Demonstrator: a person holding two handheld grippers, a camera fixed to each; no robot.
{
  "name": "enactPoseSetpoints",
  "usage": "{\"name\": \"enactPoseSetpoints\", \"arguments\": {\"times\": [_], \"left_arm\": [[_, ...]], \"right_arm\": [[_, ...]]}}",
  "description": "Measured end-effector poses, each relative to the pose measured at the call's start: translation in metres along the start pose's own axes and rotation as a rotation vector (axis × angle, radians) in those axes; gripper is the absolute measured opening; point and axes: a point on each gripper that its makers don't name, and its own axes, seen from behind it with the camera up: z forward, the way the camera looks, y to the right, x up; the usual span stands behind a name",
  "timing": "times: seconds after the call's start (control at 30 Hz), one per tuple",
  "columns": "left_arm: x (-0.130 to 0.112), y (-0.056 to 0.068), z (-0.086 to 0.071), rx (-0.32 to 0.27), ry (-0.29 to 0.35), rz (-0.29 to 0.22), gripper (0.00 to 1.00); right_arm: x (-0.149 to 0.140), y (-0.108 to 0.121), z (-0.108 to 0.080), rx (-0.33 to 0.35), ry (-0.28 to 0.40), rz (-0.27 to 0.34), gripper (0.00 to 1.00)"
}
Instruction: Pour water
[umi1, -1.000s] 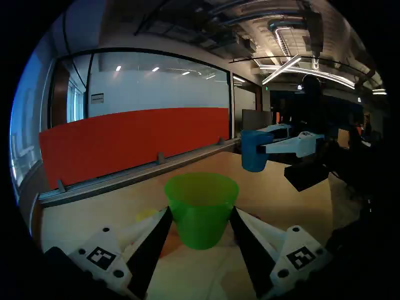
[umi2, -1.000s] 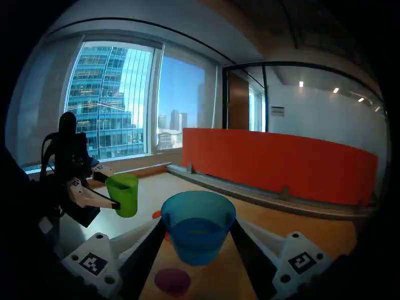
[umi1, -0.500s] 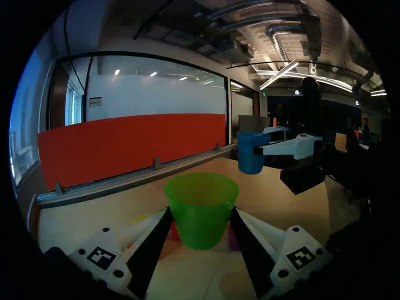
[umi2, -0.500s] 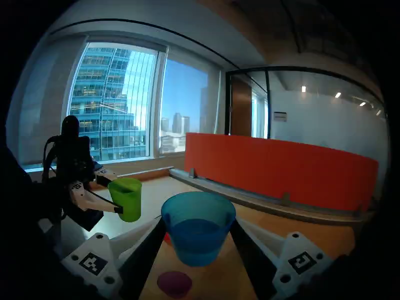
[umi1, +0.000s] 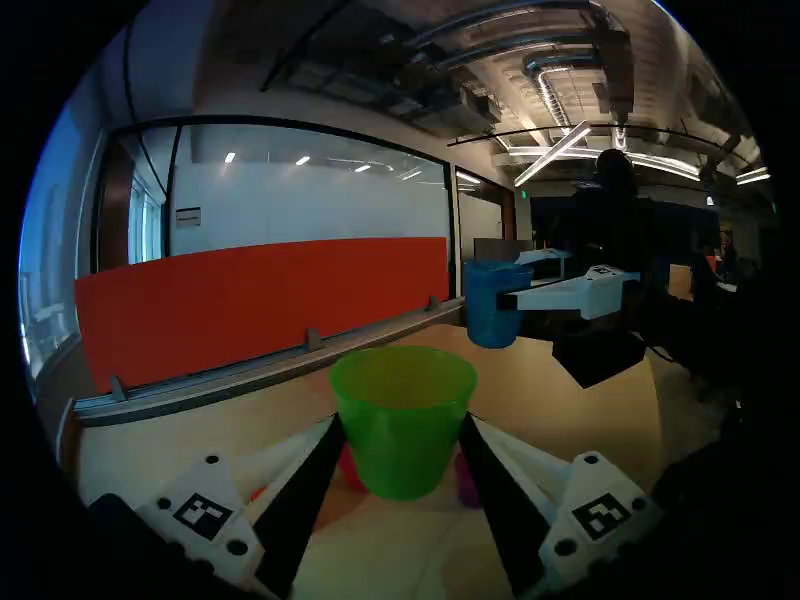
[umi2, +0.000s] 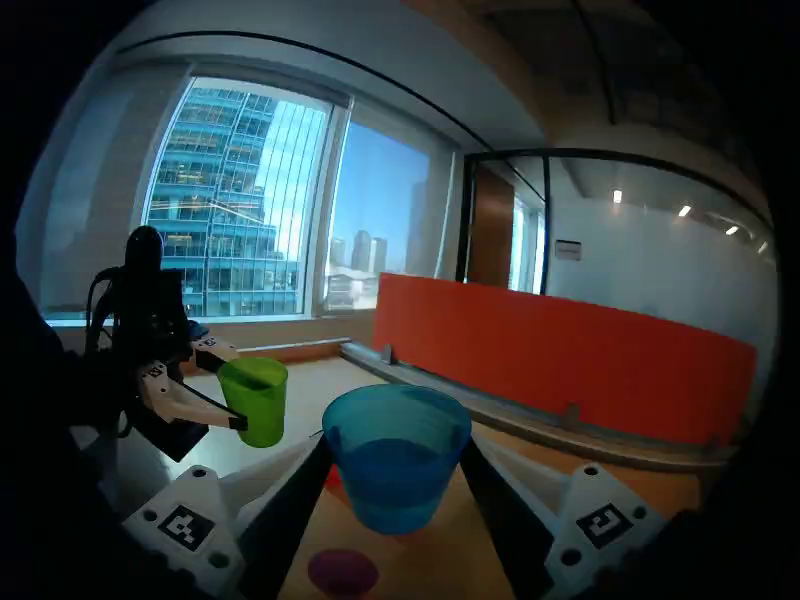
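The left gripper (umi1: 401, 448) has its fingers (umi1: 305, 485) pressed on an upright green plastic cup (umi1: 403, 400) above the pale wooden bench (umi1: 575, 410), while the right gripper (umi2: 396, 475) likewise clamps an upright translucent blue plastic cup (umi2: 396, 440) of water, the two cups held apart.

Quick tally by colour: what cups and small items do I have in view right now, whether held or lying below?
Green cup: 1
Blue cup: 1
Purple item: 1
Red item, partly hidden: 1
Total: 4
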Motion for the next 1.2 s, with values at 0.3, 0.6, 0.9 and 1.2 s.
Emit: {"name": "enactPoseSetpoints", "arguments": {"times": [0.3,0.6,0.9,1.2], "left_arm": [[-0.002,0.009,0.002,-0.021,0.006,-0.018,0.80],[-0.003,0.014,0.002,-0.032,0.006,-0.006,0.80],[-0.001,0.021,0.001,-0.046,0.006,-0.001,0.80],[0.000,0.025,0.002,-0.056,0.011,-0.002,0.80]], "right_arm": [[0.012,-0.006,0.005,0.021,0.012,-0.072,0.89],[0.026,-0.010,0.014,0.031,0.019,-0.182,0.89],[0.043,-0.015,0.024,0.034,0.024,-0.321,0.89],[0.058,-0.020,0.033,0.044,0.028,-0.445,0.89]]}}
